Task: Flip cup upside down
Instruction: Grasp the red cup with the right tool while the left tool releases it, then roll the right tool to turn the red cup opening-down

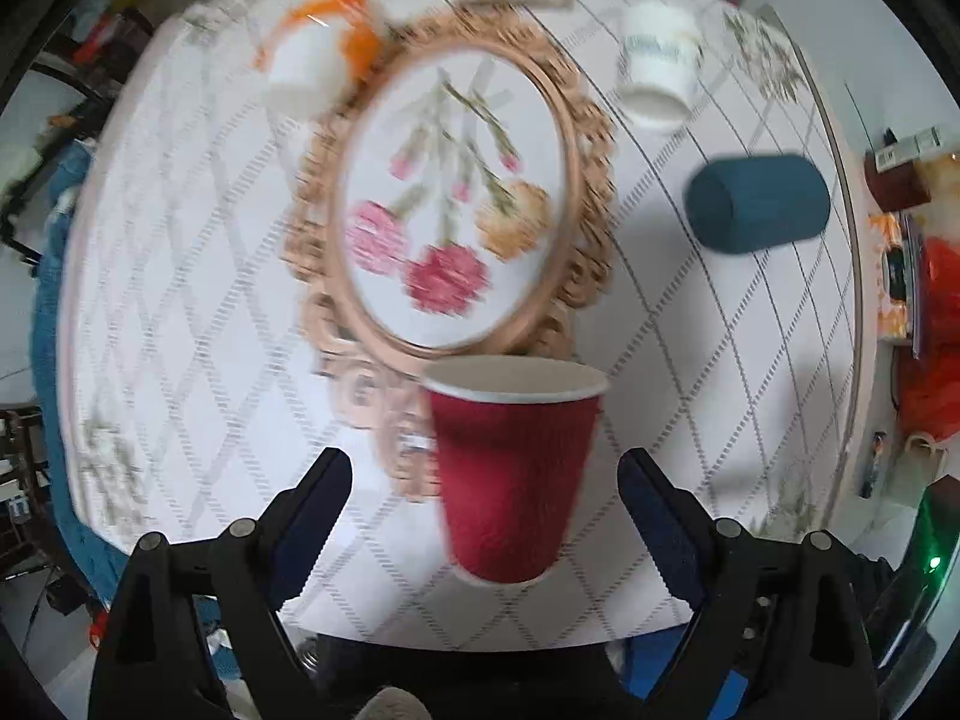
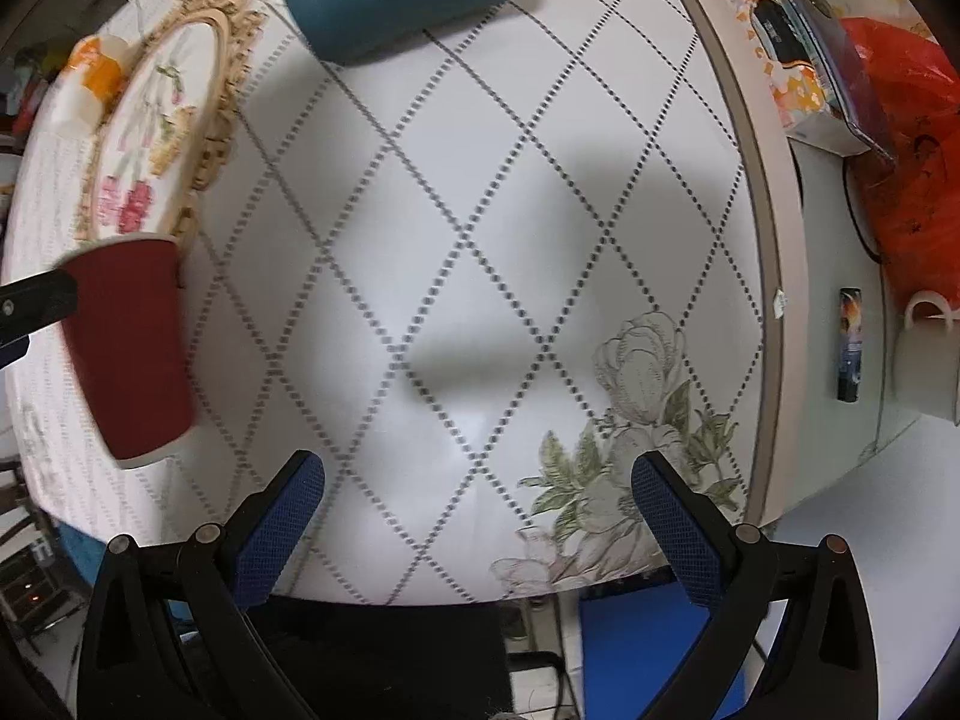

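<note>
A red paper cup (image 1: 510, 468) with a white rim stands upright, mouth up, on the white diamond-patterned tablecloth (image 1: 180, 300). My left gripper (image 1: 485, 483) is open, its jaws wide on either side of the cup without touching it. The cup also shows at the left of the right wrist view (image 2: 129, 348), with a dark finger of the left gripper (image 2: 36, 300) beside it. My right gripper (image 2: 478, 483) is open and empty over bare cloth, well to the right of the cup.
An oval embroidered flower frame (image 1: 456, 204) lies just behind the cup. A teal cylinder case (image 1: 759, 204) lies to the right. White cups (image 1: 660, 66) and an orange-and-white container (image 1: 312, 54) stand at the back. The table's right edge (image 2: 756, 192) borders a cluttered shelf.
</note>
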### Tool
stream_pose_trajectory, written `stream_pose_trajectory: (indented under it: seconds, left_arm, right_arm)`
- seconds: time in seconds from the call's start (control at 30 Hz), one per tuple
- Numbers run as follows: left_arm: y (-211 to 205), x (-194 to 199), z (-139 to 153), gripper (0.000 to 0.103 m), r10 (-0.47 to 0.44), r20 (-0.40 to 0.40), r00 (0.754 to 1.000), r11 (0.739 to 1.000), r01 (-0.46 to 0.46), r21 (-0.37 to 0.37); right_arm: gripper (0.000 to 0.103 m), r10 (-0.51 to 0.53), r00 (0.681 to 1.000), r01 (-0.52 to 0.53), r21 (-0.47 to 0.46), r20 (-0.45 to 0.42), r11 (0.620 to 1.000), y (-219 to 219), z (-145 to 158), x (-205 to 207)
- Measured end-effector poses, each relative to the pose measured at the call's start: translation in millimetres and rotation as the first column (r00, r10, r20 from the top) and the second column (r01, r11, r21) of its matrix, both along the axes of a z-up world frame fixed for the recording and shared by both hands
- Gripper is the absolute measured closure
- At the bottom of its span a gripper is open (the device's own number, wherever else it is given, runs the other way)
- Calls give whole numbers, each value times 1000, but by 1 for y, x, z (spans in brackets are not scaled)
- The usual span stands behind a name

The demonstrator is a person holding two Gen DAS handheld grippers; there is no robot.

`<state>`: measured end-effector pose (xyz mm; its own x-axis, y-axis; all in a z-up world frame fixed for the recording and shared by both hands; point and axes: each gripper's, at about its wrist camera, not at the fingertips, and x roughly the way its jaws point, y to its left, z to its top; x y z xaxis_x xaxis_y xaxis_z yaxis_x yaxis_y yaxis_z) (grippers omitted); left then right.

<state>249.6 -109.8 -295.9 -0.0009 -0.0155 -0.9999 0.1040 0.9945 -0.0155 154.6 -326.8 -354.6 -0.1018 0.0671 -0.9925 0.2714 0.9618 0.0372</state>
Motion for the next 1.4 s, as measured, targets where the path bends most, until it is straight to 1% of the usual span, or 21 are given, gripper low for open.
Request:
stream_pose_trajectory:
  seconds: [0.1,0.13,0.3,0.43,0.57,0.63,0.7,0.83,0.93,1.07,1.4]
  left_arm:
    - [26,-6,16,12,14,42,999,999,-16,46]
    - [35,-14,19,12,23,48,999,998,-26,54]
    - [77,-26,7,12,87,54,995,991,-92,95]
    - [113,-32,0,12,150,51,987,981,-155,119]
    - [141,-37,-10,12,201,39,979,970,-205,131]
    - [152,-40,-16,12,222,29,975,966,-224,131]
    - [161,-42,-22,12,239,16,971,963,-239,127]
    - [176,-46,-30,12,261,3,965,958,-259,124]
    - [182,-46,-32,12,268,1,963,956,-267,123]
    - [186,-45,-33,12,273,1,962,955,-271,118]
    - [185,-43,-33,12,257,4,966,960,-256,116]
  right_arm:
    - [0,14,1000,-15,46,26,999,11,14,6]
    - [0,19,999,-21,56,33,998,16,18,8]
    - [0,22,996,-34,145,84,989,50,32,15]
    - [0,27,994,-49,213,105,976,85,26,38]
    - [3,18,995,-44,268,100,962,119,13,60]
    - [6,29,995,-55,278,99,959,132,9,69]
    - [10,43,995,-67,276,93,959,145,3,75]
    - [26,52,996,-72,293,73,953,158,-6,80]
    - [33,49,996,-68,307,72,949,165,-10,84]
    - [33,51,996,-70,287,75,955,171,-10,86]
    - [33,32,997,-50,277,67,959,166,-9,84]
